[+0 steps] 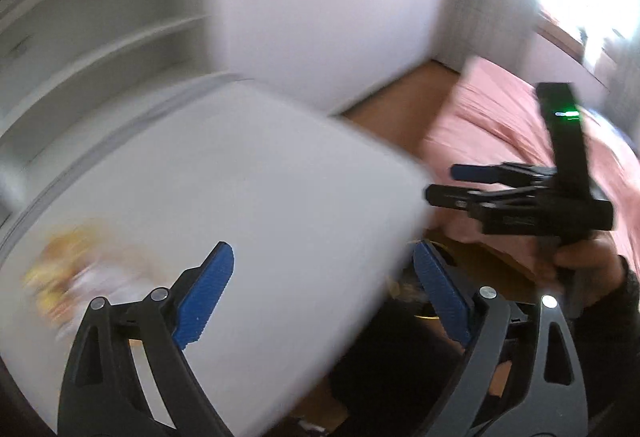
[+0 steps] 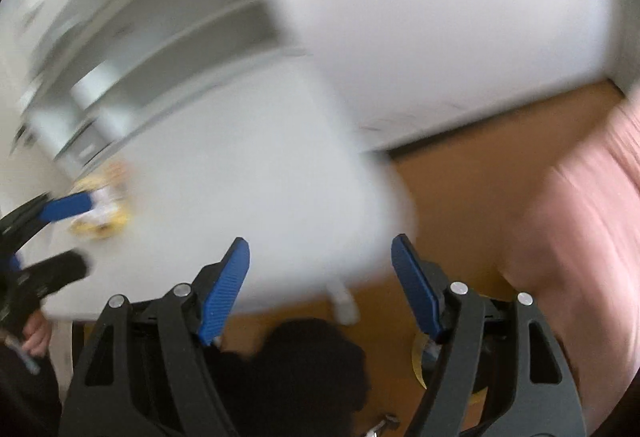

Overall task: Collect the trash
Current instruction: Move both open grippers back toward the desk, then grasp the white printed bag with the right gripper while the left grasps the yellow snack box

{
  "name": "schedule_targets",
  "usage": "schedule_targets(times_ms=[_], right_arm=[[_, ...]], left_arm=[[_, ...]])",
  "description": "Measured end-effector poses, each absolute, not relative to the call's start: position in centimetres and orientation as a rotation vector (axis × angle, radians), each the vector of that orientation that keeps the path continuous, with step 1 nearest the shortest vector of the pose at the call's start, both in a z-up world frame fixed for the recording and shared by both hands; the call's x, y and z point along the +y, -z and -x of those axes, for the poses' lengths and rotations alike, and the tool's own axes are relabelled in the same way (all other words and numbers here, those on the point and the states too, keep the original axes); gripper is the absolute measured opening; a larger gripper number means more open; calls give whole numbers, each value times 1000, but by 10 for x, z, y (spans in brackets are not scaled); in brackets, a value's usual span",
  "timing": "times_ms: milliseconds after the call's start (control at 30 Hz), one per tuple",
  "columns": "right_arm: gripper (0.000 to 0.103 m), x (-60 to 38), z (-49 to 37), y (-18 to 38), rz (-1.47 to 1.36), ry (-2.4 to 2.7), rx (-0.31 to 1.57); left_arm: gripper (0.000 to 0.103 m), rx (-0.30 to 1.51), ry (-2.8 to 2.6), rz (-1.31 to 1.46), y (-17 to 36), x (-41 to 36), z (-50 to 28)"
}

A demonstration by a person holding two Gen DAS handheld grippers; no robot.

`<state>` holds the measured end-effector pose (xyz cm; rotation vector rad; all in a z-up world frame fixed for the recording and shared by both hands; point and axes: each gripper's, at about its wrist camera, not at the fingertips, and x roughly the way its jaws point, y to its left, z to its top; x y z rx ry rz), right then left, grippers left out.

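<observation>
Left gripper [image 1: 322, 293] standing wide open, gripping nothing, hovering over white table [image 1: 248, 173]. Right gripper [image 2: 320, 289] likewise spread, empty, hanging over table's near corner. Yellow-white trash [image 2: 102, 203], blurred, lying on table at left of right-wrist frame, showing just behind left gripper's blue pad. Pink bedding [image 2: 580, 217] filling right edge. Dark mass, unidentifiable, sitting at frame bottom.

Yellow wrapper [image 1: 60, 277] on white table [image 1: 248, 177]
</observation>
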<state>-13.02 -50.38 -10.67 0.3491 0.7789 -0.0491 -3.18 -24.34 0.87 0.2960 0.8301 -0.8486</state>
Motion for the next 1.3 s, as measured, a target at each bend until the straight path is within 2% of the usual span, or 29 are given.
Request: schedule_targets(times_ms=[67,267,400,533,667,733,800,867,1100,1300], right_arm=[[71,-450,90,90,-256,-92,789],[62,-333,13,67,-17,-323,813],[49,-283,-14,70,105,-396,848],[44,-254,-23,81,179,-428,891],[42,-246,-25,91,208,-438,926],[37,-249,-24,97,207,-434,946],[25,-249,-25,102,213,-431,959],[22,-247,-25,102,201,-432,960],[21,-267,-17,66,79,-424,848],[21,-298,-10,52,3,-377,810]], left_arm=[[89,836,749,-250,-10,-199,17],[89,890,489,-93,0,-77,-16],[89,932,400,-21,12,-29,-26],[89,952,404,16,15,-3,-35],[89,962,432,26,18,-9,-40],[89,962,448,24,18,-19,-45],[89,960,464,22,15,-24,-50],[89,956,480,18,12,-32,-53],[89,950,520,4,0,-56,-56],[89,980,508,-55,14,-92,-64]])
